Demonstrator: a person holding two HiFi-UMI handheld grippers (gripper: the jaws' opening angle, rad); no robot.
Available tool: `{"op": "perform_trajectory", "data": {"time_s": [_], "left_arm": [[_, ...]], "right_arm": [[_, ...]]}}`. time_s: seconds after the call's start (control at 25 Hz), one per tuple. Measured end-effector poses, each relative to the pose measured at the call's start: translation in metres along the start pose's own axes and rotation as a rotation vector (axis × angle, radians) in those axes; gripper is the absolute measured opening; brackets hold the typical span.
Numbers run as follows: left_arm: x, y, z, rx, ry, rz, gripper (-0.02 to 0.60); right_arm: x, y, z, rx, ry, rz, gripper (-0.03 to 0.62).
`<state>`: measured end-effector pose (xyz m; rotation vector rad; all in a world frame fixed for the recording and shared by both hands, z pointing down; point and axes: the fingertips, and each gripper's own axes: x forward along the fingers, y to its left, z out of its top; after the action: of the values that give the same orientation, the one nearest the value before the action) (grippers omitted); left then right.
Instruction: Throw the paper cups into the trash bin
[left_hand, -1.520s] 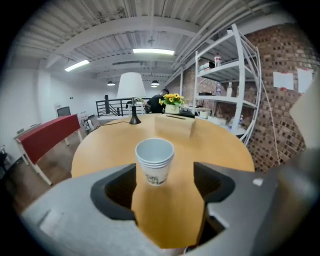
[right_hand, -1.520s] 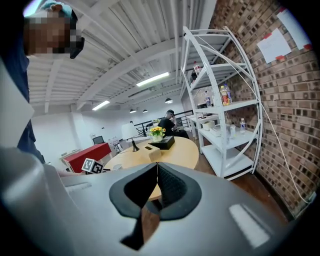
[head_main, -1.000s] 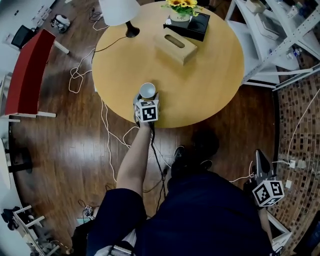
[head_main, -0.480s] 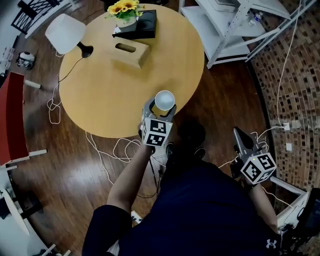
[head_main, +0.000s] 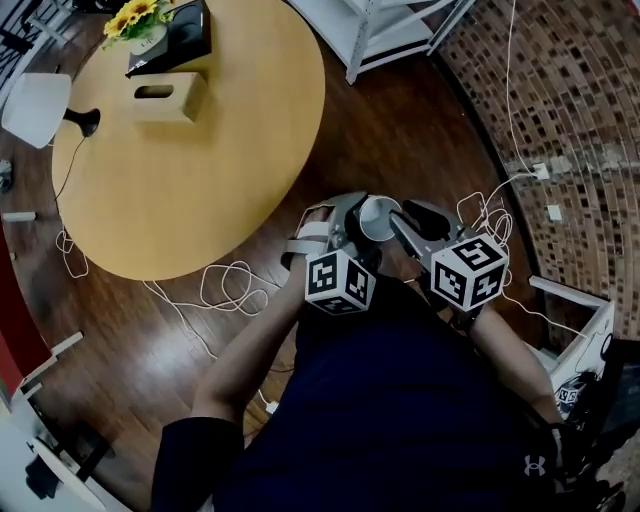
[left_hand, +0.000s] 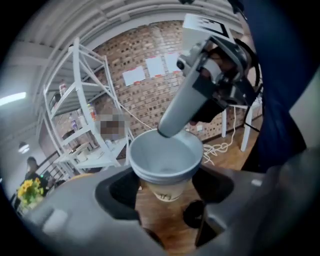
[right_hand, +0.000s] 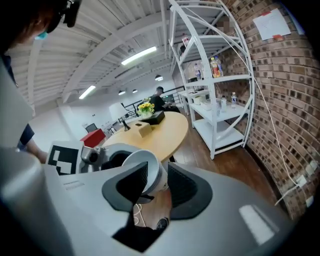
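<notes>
Left tool (head_main: 352, 220) grips the paper cup (head_main: 378, 216); right tool (head_main: 408, 226), jaws opening, straddles its rim; best to close gently, lest the thin wall crush.

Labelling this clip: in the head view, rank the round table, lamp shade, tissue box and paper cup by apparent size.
1. round table
2. lamp shade and tissue box, too alike to rank
3. paper cup, smallest though nearest the camera
</notes>
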<state>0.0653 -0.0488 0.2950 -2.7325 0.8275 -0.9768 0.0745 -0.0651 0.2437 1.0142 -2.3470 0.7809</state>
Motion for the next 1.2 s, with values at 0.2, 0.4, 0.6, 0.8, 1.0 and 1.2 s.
{"op": "perform_trajectory", "data": {"time_s": [0.2,0.4,0.6,0.8,1.0,1.2], "left_arm": [[0.012,-0.034,0.010,0.107,0.032,-0.079,0.325],[0.014,-0.053,-0.012,0.004,0.113,-0.174,0.328],[-0.011,-0.048,-0.069,-0.232,0.225,-0.151,0.330],[-0.042,-0.046,-0.119,-0.530,0.271,-0.083,0.321],[-0.052,-0.074,-0.138,-0.695,0.303,-0.083,0.276],[-0.046,-0.112,-0.162,-0.742,0.376,-0.121,0.250]], "right_arm": [[-0.004,-0.022,-0.045,0.029,0.181,-0.054,0.061],[-0.002,-0.045,-0.070,0.043,0.261,-0.110,0.032],[0.005,-0.064,-0.093,0.059,0.303,-0.112,0.030],[0.022,-0.061,-0.108,0.056,0.328,-0.092,0.031],[0.051,-0.075,-0.145,0.016,0.384,-0.110,0.031],[0.109,-0.105,-0.226,-0.080,0.504,-0.105,0.031]]}}
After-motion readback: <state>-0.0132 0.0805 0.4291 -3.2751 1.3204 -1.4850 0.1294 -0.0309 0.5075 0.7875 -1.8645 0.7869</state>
